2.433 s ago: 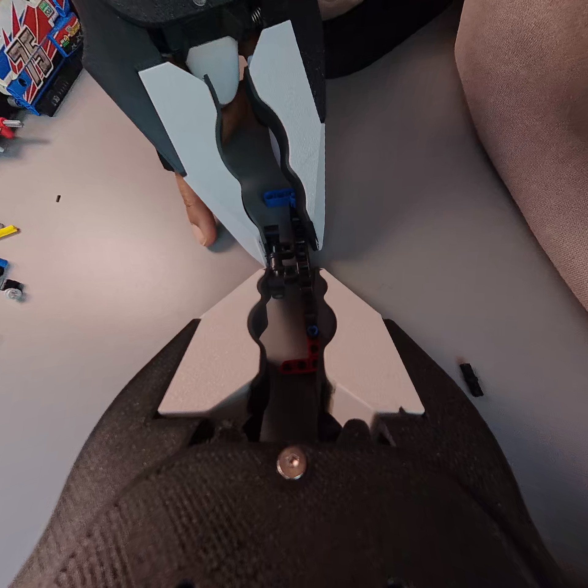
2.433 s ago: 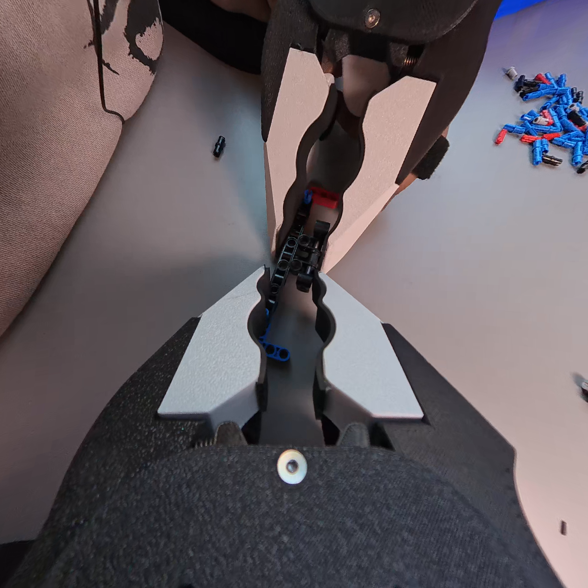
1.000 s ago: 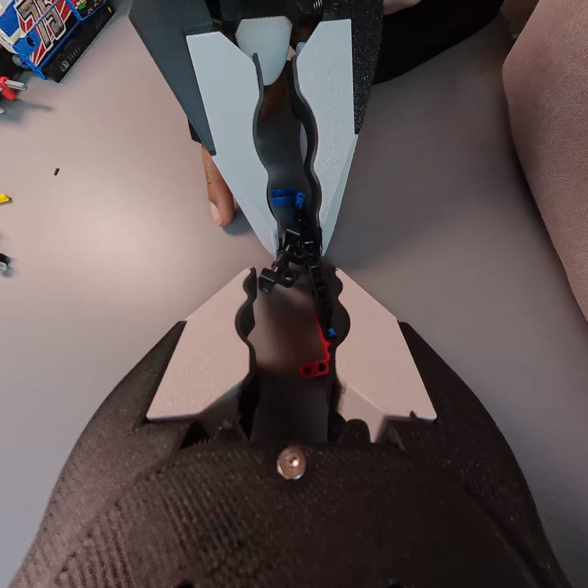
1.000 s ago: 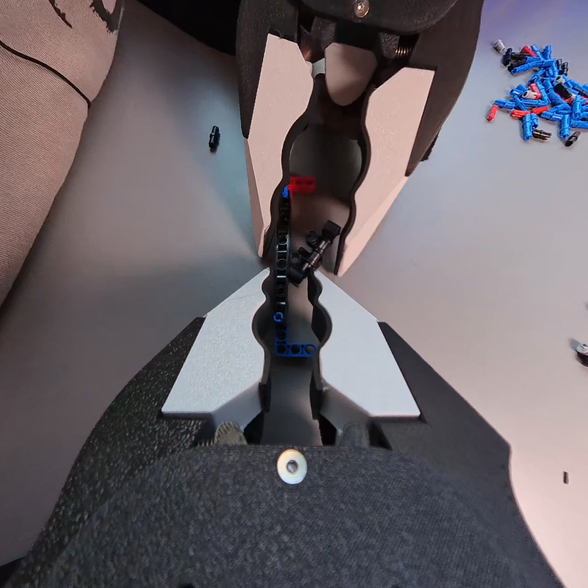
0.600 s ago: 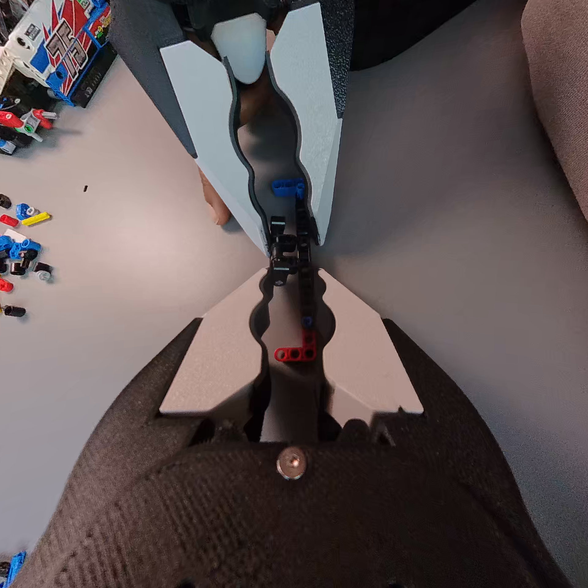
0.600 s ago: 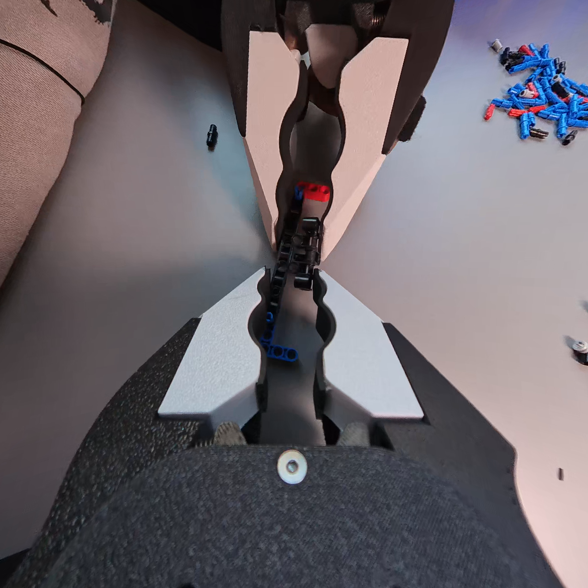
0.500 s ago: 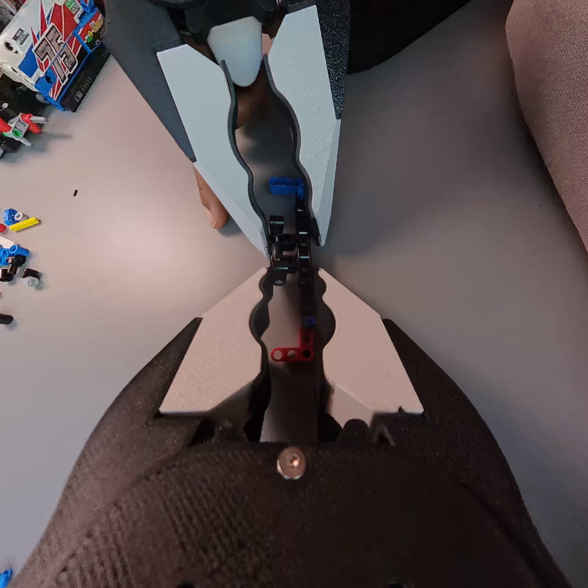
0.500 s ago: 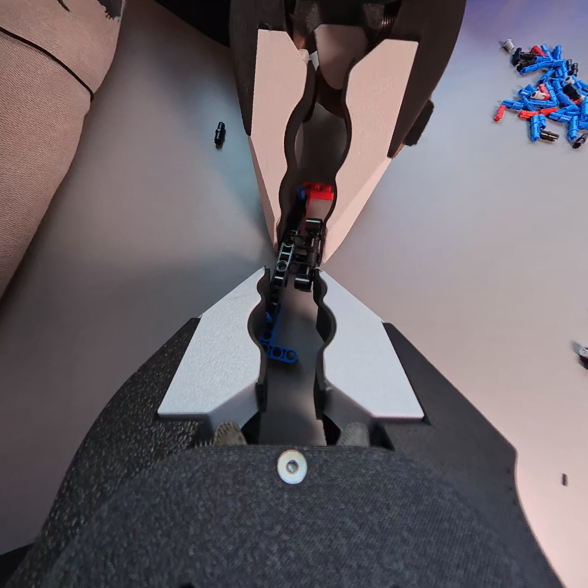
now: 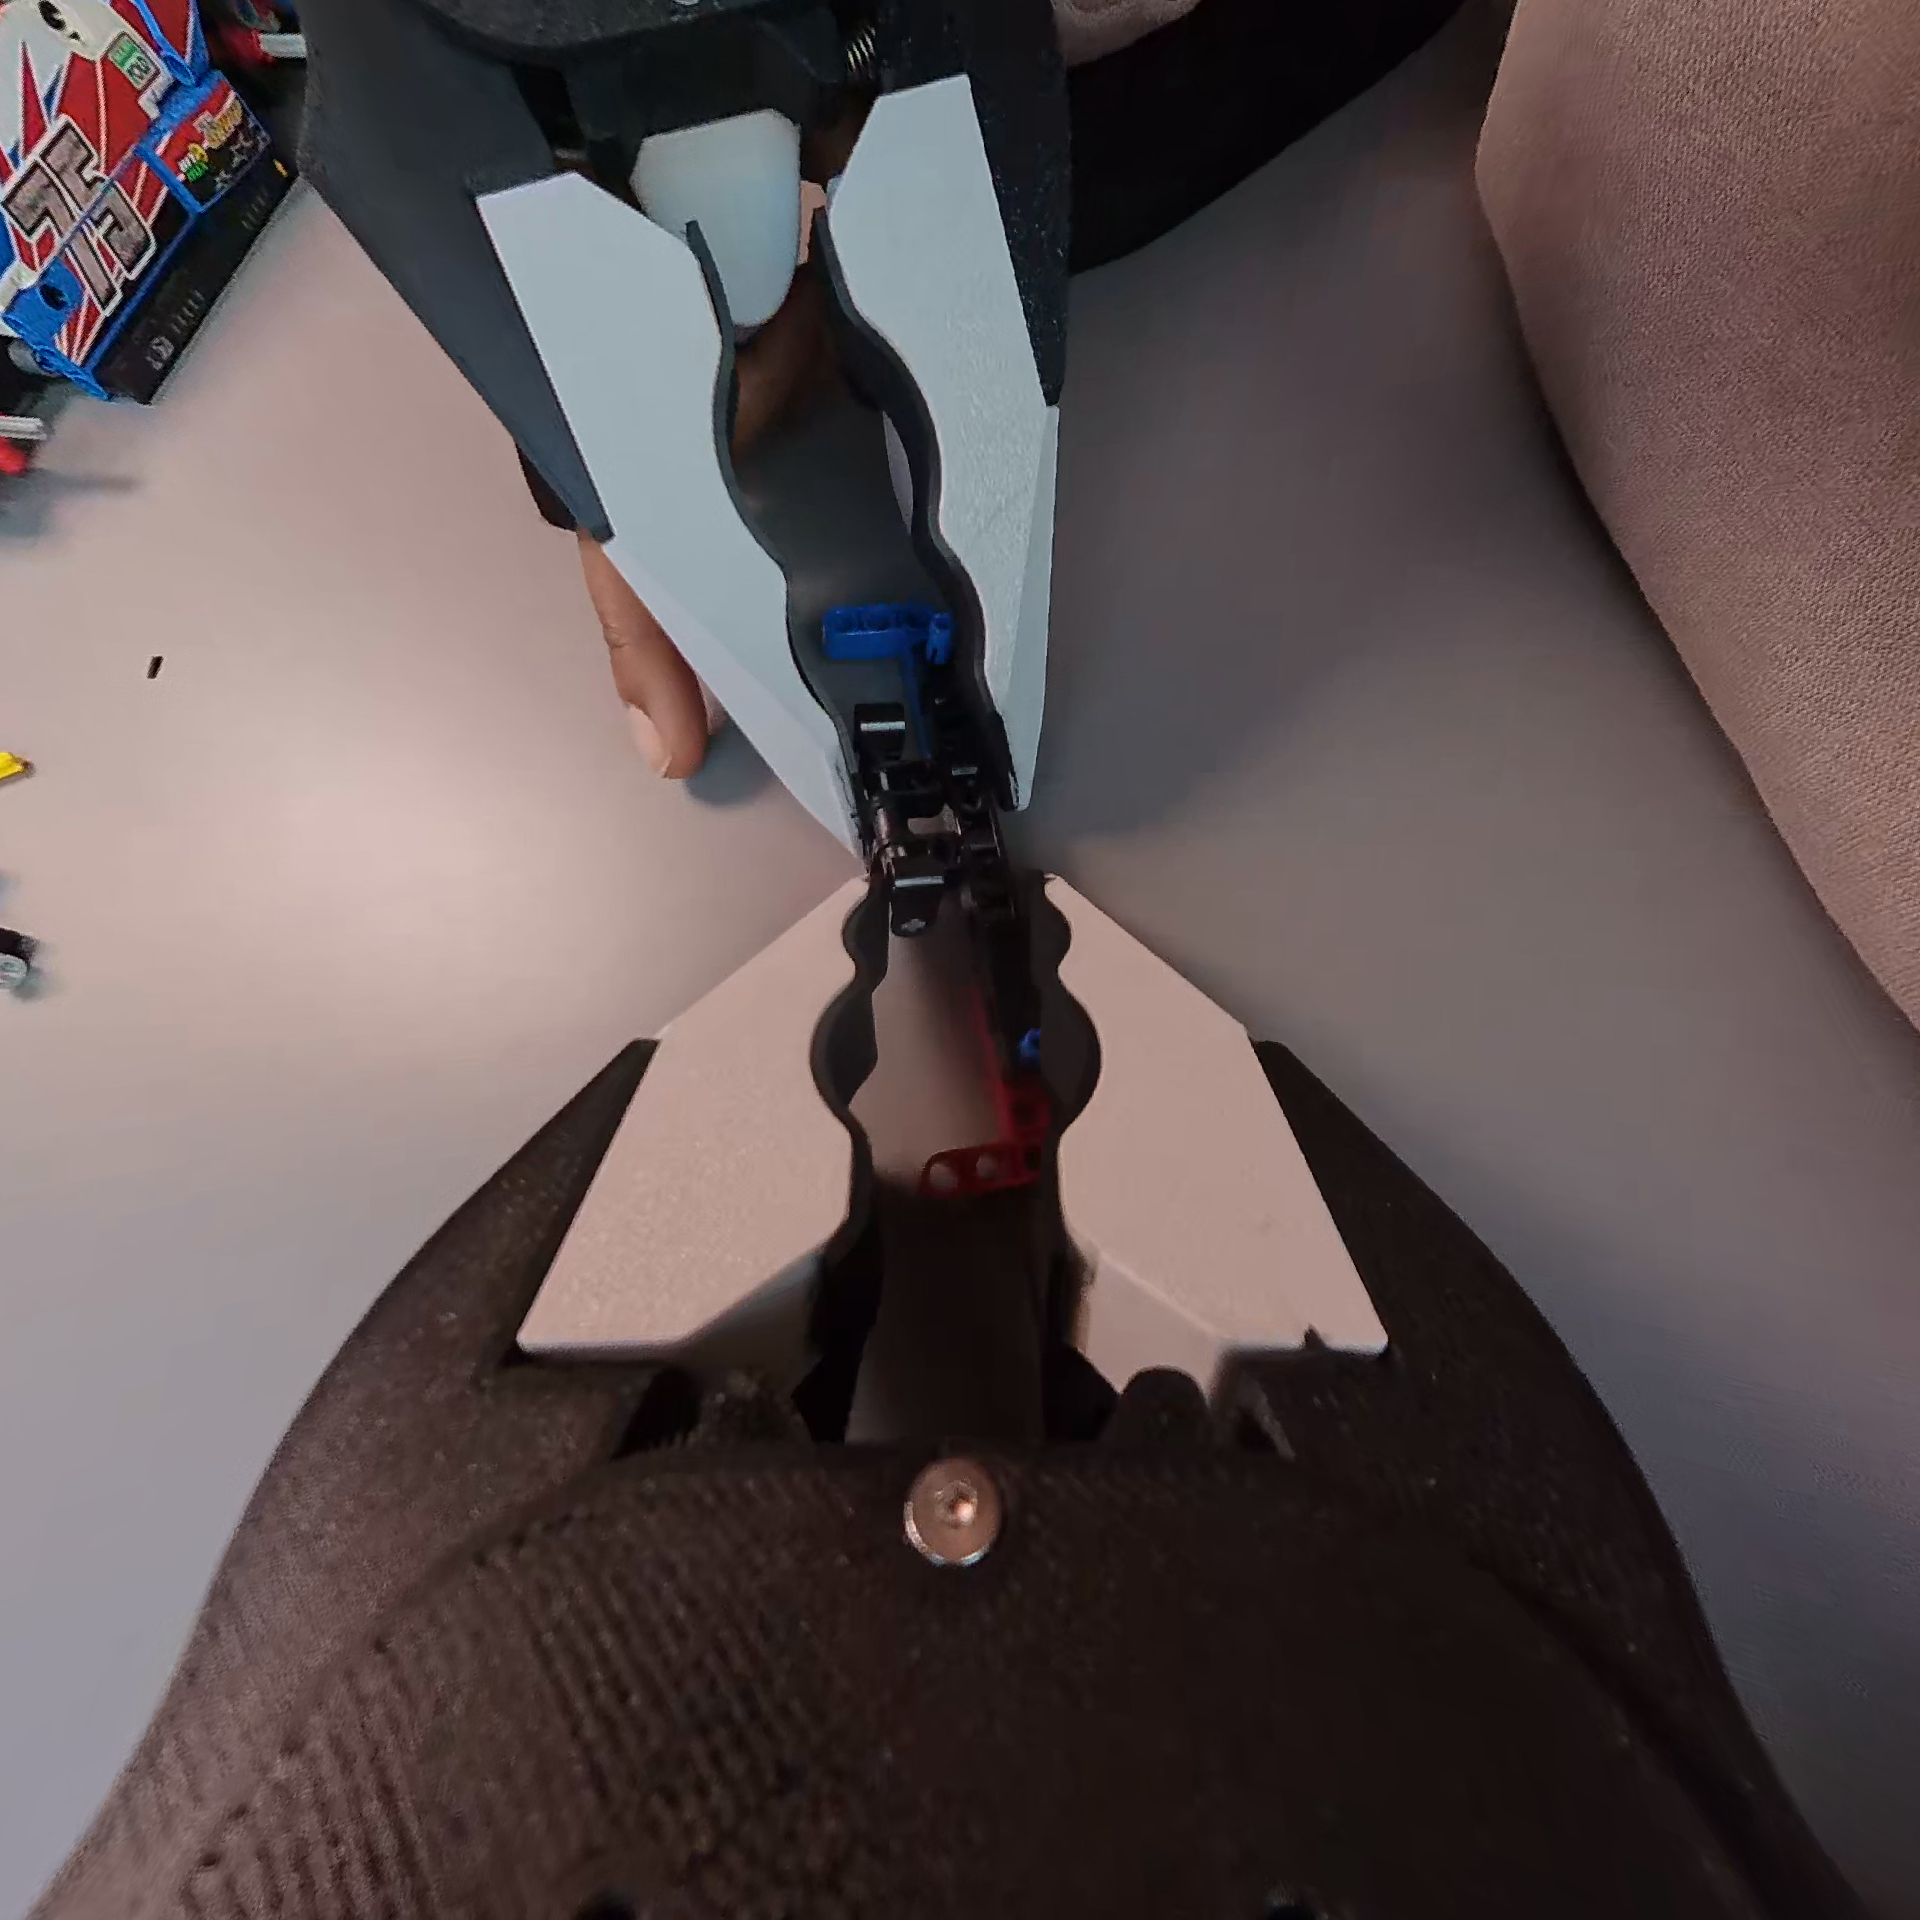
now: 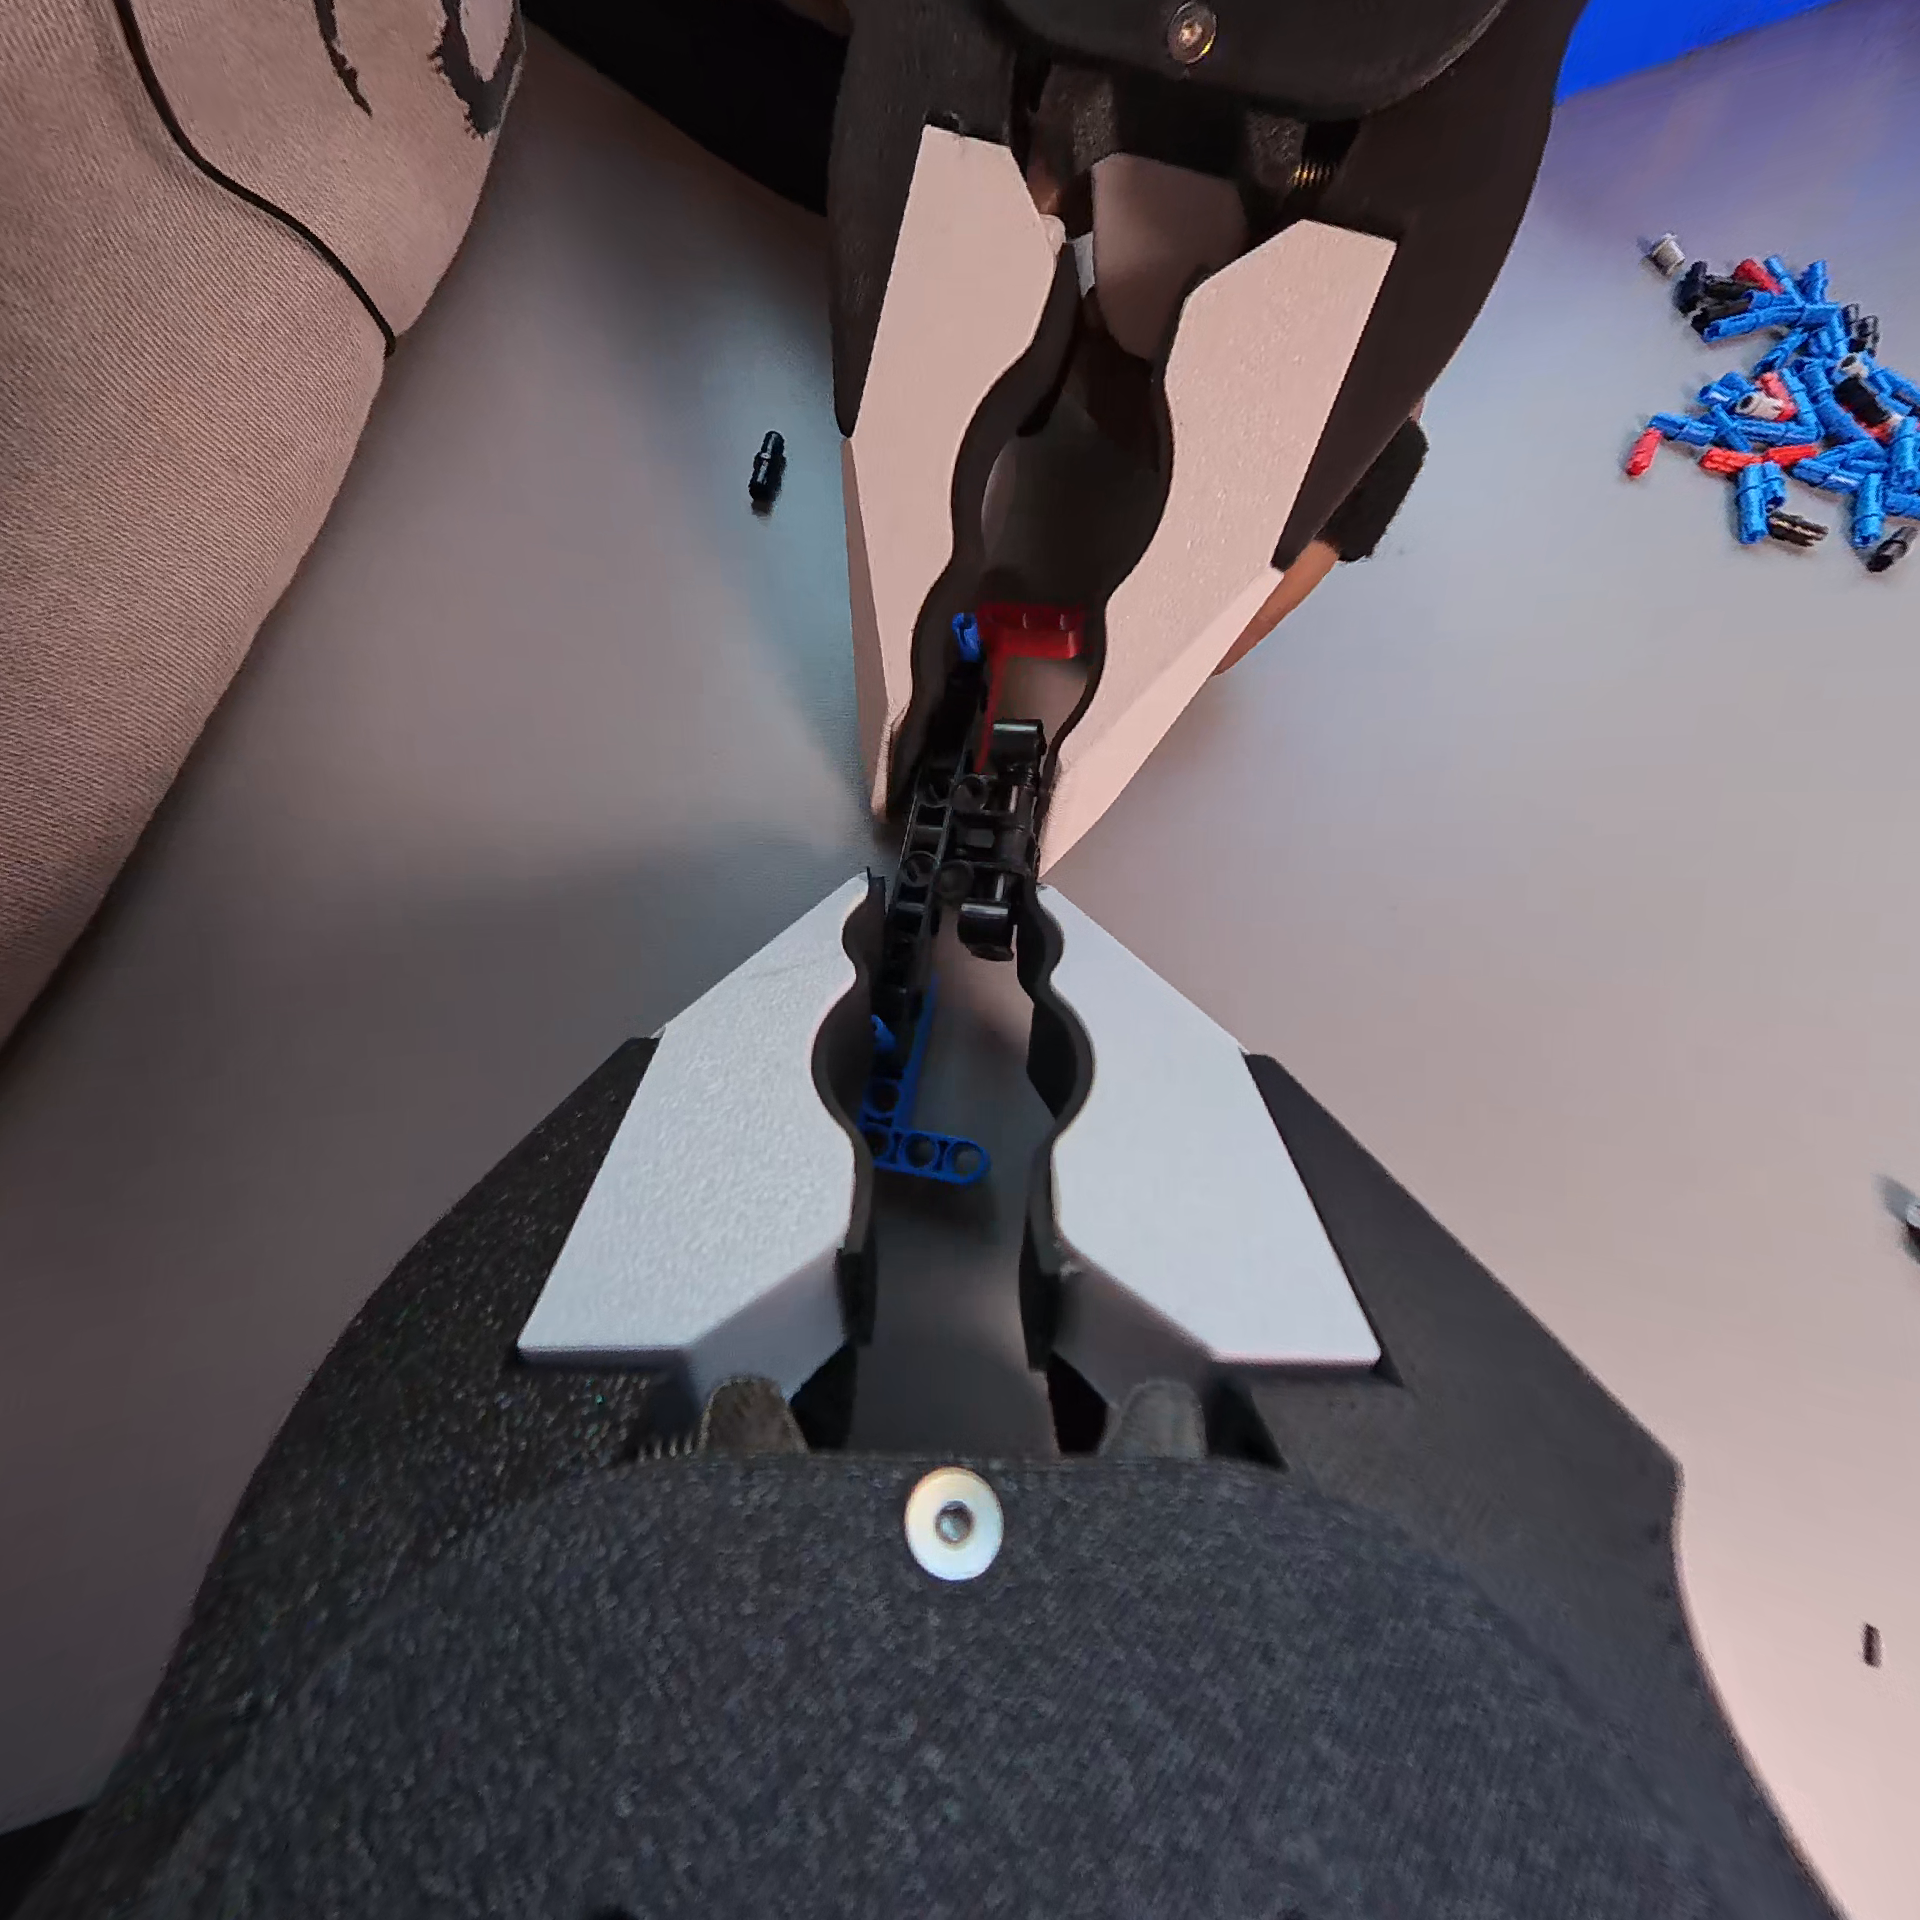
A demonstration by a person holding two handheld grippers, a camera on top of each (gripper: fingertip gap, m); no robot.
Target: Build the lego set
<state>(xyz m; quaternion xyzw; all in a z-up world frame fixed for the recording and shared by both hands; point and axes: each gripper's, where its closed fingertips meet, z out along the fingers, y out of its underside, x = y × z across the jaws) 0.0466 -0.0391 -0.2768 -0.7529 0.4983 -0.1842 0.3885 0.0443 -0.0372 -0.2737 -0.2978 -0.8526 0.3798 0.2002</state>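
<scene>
Both wrist views face each other closely, sharing the black beam assembly (image 9: 940, 831).

I seem to be at a hobby or lab table (image 10: 1558, 935): plain pale grey surface, a pile of blue, red and black building pins (image 10: 1797, 416) near its far right, a printed toy box (image 9: 104, 197) at the far left corner.

The printed box (image 9: 114, 197) at the top-left of the left wrist view is cut off by the frame edge. Small loose pieces (image 9: 16, 956) at that view's left edge are partly cropped and too small to identify. Where the black beam assembly (image 10: 961, 862) sits between the two tongs, its contact faces are hidden. The pile of pins (image 10: 1797, 436) runs past the right edge.
</scene>
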